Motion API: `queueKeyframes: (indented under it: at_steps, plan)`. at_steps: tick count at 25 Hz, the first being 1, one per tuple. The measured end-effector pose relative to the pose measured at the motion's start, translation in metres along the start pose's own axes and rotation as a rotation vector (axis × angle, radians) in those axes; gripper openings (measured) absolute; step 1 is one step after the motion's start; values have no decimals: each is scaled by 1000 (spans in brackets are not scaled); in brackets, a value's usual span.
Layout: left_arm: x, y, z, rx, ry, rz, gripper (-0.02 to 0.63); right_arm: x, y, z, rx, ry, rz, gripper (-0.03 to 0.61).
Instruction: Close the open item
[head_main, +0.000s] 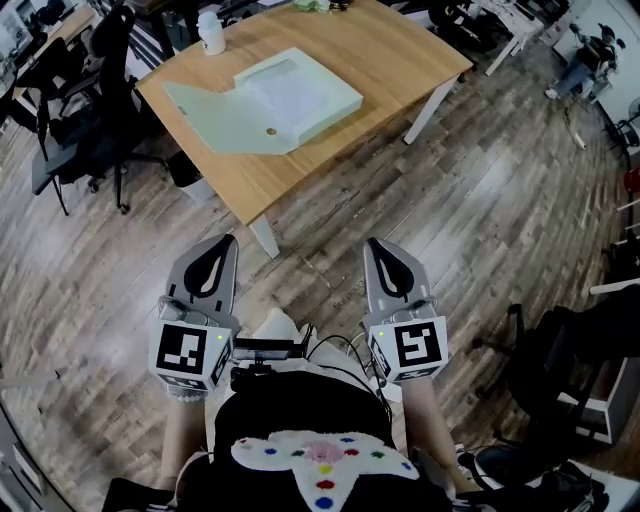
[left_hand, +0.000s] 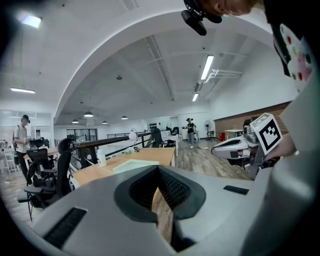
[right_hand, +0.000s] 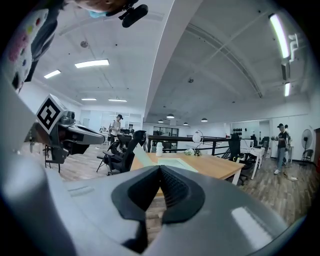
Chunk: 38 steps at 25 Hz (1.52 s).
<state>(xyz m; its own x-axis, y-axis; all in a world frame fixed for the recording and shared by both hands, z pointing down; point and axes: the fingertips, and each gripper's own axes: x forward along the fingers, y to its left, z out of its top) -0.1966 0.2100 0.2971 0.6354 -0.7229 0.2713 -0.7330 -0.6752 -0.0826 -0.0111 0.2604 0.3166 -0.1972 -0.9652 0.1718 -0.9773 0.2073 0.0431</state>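
Note:
A pale green file box (head_main: 272, 97) lies open on the wooden table (head_main: 400, 55), its lid spread flat toward the left. The box (left_hand: 131, 165) appears small and far off in the left gripper view, and as the same box (right_hand: 172, 162) in the right gripper view. My left gripper (head_main: 220, 246) and right gripper (head_main: 377, 247) hang over the floor, well short of the table's near corner. Both are shut with nothing between the jaws. In their own views the left gripper (left_hand: 158, 167) and the right gripper (right_hand: 160, 168) show closed tips.
A white bottle (head_main: 210, 32) stands at the table's back left. Black office chairs (head_main: 85, 140) sit left of the table. More desks and a standing person (head_main: 583, 62) are at the far right. A black chair (head_main: 560, 350) is close at my right.

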Motion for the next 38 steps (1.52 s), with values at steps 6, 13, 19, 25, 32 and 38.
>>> queueKeyframes:
  at_steps: [6, 13, 19, 25, 32, 38]
  plan:
    - [1, -9, 0, 5, 3, 4, 6, -7, -8, -5, 7, -5, -5, 8]
    - [13, -4, 4, 9, -12, 3, 6, -1, -16, -1, -2, -22, -16, 8]
    - [29, 14, 2, -3, -16, 27, 6, 19, -24, 3, -16, -27, -21, 8]
    - [56, 39, -4, -46, 8, 45, 6, 48, -33, 8, -13, -25, -15, 8]
    - [96, 68, -16, -117, 41, 68, 91, 86, -49, 3, 28, -7, -11, 8]
    - [132, 93, -39, -223, 99, 90, 191, 120, -61, -3, 26, 28, -3, 8]
